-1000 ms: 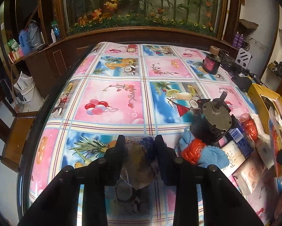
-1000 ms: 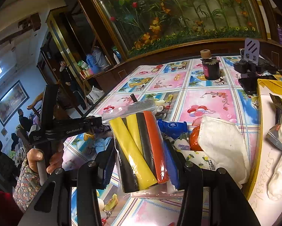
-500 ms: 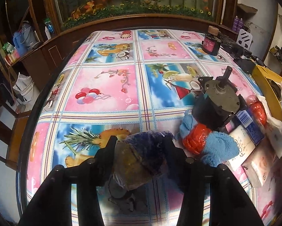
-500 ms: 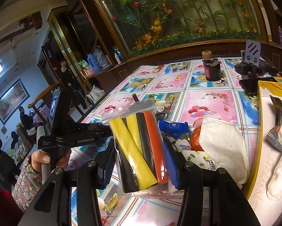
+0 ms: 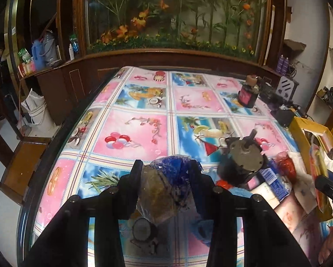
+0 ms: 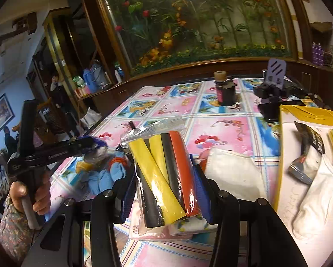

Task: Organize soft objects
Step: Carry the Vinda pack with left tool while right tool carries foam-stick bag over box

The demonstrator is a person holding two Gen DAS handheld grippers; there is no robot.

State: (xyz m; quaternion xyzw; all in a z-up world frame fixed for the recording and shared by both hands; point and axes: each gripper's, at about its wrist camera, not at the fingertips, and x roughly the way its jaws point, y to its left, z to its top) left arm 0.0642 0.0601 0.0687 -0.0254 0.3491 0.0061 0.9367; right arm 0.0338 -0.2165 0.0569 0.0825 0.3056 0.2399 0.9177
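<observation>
Holding bagged coloured tubes [image 6: 166, 173], right gripper [image 6: 164, 182], yellow box [image 6: 299, 155] alongside

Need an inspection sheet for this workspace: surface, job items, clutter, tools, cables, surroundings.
Surface: table under a glossy cartoon-print cover.
Job's things: clear bag of yellow, black and red tubes; crumpled blue-and-brown bag; blue cloth; white cloth; yellow box holding more soft items.
Clutter: grey motor, dark jar, phone stand.
Grippers: left tool shut on the crumpled bag, lifted; right tool shut on the tube bag.
Cables: dark tangle at the far right edge, unclear.
Surroundings: flower display, wooden cabinets, onlookers at left.
</observation>
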